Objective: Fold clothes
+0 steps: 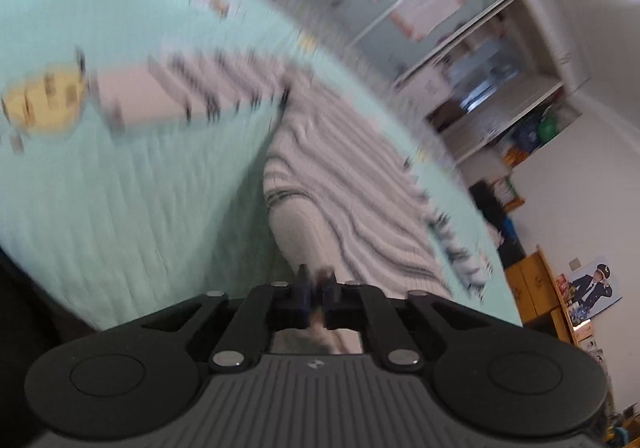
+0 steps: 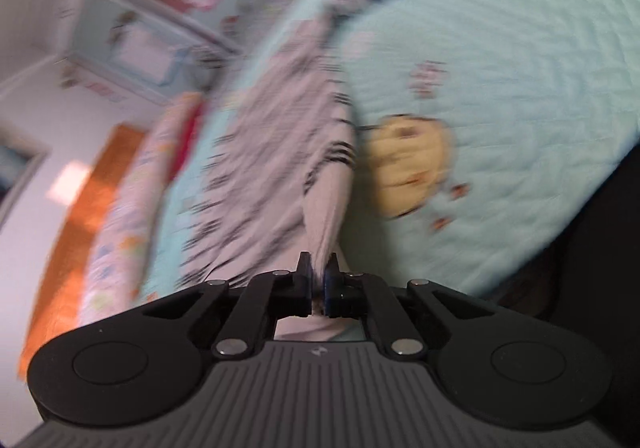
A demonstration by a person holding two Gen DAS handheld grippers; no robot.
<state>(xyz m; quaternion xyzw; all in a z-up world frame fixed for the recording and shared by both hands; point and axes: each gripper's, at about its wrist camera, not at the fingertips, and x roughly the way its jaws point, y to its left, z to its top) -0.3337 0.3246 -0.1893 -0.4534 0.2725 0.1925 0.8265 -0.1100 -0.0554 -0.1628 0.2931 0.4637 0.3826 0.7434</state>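
Note:
A white garment with thin black stripes point(image 1: 340, 176) lies stretched on a mint-green quilted bedspread point(image 1: 120, 188). My left gripper point(image 1: 316, 280) is shut on one edge of the striped garment, which runs away from the fingers across the bed. In the right wrist view, my right gripper point(image 2: 318, 272) is shut on another edge of the same striped garment point(image 2: 272, 152), pulled taut from the fingertips. Both views are motion-blurred.
The bedspread point(image 2: 520, 88) has cartoon prints, one a yellow round figure point(image 2: 412, 164). A patterned pillow point(image 2: 120, 208) and an orange headboard point(image 2: 80, 216) lie at the bed's left. Shelves with boxes point(image 1: 500, 68) and a wooden cabinet point(image 1: 532, 288) stand beyond the bed.

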